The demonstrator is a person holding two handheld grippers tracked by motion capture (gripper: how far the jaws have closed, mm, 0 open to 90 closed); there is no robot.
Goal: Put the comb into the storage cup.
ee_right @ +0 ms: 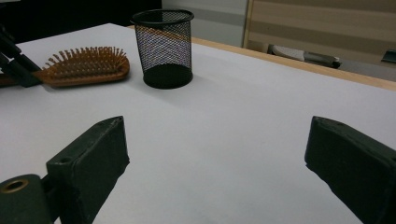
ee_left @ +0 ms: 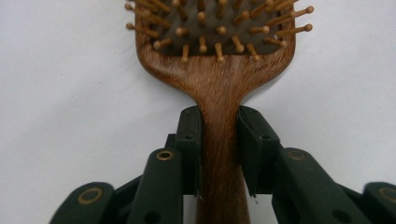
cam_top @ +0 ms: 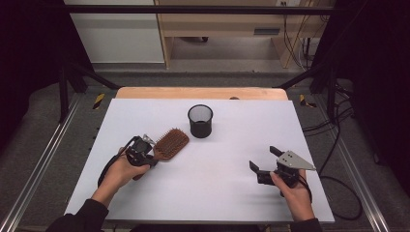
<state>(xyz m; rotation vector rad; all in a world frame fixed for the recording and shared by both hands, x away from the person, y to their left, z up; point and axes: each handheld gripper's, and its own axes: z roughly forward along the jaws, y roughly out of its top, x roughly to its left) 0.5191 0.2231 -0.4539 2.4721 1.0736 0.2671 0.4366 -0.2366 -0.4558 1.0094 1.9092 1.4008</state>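
Though bristle-up, brown wooden hairbrush (ee_left: 219,84)

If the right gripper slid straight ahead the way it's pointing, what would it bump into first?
Probably nothing nearby. The right gripper faces bare table; the mesh cup and hairbrush sit off to the left of its line, though depth is hard to judge.
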